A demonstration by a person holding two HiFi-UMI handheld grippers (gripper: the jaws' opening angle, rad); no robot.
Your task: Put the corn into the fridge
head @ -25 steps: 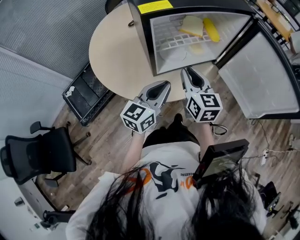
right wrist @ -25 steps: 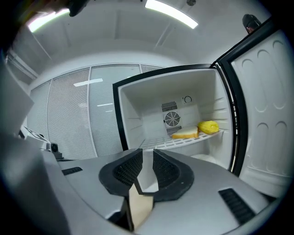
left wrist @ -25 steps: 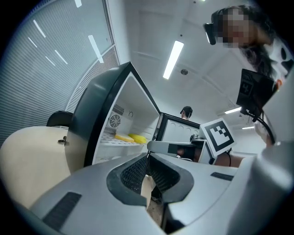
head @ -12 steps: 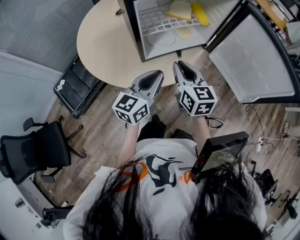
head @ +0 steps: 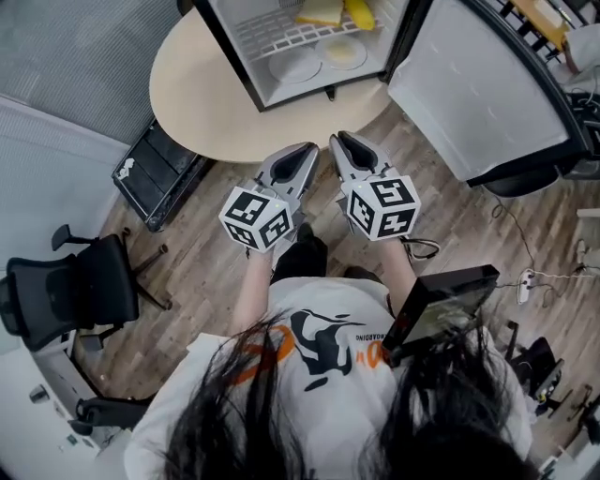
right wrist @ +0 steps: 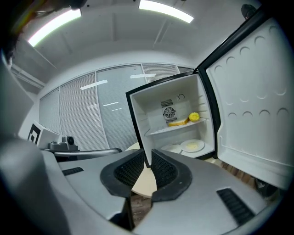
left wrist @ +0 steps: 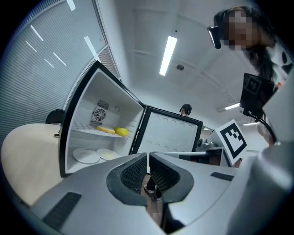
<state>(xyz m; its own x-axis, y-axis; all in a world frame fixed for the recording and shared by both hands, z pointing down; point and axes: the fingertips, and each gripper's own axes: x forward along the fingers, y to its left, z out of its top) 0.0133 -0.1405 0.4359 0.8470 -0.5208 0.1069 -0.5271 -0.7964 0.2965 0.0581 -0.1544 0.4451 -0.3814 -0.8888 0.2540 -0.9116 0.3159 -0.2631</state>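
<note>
Corn (head: 359,11) on shelf (head: 272,33) in fridge (head: 232,58) — task apparently done, door (head: 478,94) open; left gripper (head: 306,150), right gripper (head: 339,142) short of counter (head: 202,103), fingers closed, empty.

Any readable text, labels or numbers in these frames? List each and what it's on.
No text reads clearly.
T-shirt: small print line beside the orange-and-black graphic, too small to read.
Black case on the floor: white sticker, too blurred to read.
Marker cubes: square black-and-white patterns, no letters.
</note>
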